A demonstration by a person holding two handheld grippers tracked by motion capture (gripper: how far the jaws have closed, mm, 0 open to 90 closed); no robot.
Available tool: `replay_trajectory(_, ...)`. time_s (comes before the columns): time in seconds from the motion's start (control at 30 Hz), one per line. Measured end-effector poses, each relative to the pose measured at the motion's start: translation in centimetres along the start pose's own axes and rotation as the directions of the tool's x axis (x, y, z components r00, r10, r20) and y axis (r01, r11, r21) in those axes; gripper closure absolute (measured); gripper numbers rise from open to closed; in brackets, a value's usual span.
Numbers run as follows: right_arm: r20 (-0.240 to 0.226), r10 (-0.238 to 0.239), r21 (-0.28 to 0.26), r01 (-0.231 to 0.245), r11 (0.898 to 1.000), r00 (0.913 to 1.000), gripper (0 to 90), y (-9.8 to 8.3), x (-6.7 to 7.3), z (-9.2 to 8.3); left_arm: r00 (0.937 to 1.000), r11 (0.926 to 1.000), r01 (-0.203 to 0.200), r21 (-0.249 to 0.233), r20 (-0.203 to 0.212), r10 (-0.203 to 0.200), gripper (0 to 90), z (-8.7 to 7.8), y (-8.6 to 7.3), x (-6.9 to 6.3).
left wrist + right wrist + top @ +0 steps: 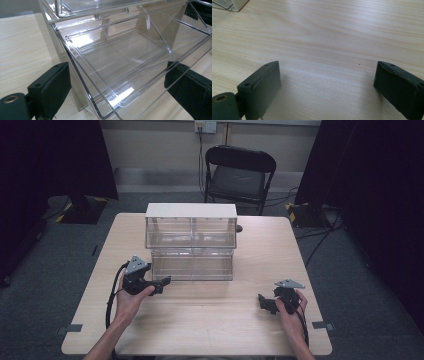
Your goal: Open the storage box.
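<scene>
A clear plastic drawer cabinet (191, 232) with a white top stands at the back middle of the wooden table (210, 320). Its lower drawer (192, 266) is tipped out toward me and holds nothing. My left gripper (165, 282) sits at that drawer's front left corner. In the left gripper view the drawer (120, 57) lies between the wide-apart jaws of the left gripper (117, 87), and the pads do not press on it. My right gripper (262, 302) rests low at the table's front right. Its jaws stand open over bare wood in the right gripper view (327, 82).
A black folding chair (237, 172) stands behind the table. Dark curtains hang at both sides and cables run over the grey floor. A corner of the cabinet (229, 5) shows far off in the right gripper view.
</scene>
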State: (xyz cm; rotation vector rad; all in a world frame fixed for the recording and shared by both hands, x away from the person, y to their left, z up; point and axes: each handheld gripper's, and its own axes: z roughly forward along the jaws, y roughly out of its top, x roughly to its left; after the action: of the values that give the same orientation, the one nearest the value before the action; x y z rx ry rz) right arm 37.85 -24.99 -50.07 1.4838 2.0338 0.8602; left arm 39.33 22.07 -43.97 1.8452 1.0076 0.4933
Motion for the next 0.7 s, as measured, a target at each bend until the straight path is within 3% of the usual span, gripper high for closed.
replay_trajectory(0.13, 0.000, 0.000, 0.000, 0.000, 1.000, 1.0000, 6.3, 0.00, 0.00, 0.00, 1.0000, 0.9999, 0.007, -0.010, 0.000, -0.007, 7.0, -0.06, 0.09, -0.04)
replay_trajectory(0.2, 0.000, 0.000, 0.000, 0.000, 1.000, 1.0000, 6.3, 0.00, 0.00, 0.00, 1.0000, 0.9999, -0.008, -0.012, 0.005, 0.008, 7.7, -0.17, 0.25, 0.06)
replay_trajectory(0.33, 0.000, 0.000, 0.000, 0.000, 1.000, 1.0000, 6.4, 0.00, 0.00, 0.00, 0.9998, 0.9991, 0.018, -0.038, 0.005, -0.018, 8.4, -0.77, 0.59, 0.50)
replay_trajectory(0.47, 0.000, 0.000, 0.000, 0.000, 1.000, 1.0000, 6.4, 0.00, 0.00, 0.00, 0.9999, 0.9998, 0.008, -0.020, 0.007, -0.008, 8.8, -0.79, 0.62, 0.74)
replay_trajectory(0.6, 0.000, 0.000, 0.000, 0.000, 1.000, 1.0000, 6.3, 0.00, 0.00, 0.00, 0.9999, 0.9991, 0.008, -0.042, 0.011, -0.008, 10.5, -0.85, 0.84, 0.60)
replay_trajectory(0.7, -0.001, -0.001, 0.000, 0.001, 1.000, 1.0000, 6.3, 0.00, -0.01, 0.00, 0.9999, 0.9994, 0.003, -0.033, 0.012, -0.003, 11.8, -0.78, 0.83, 0.61)
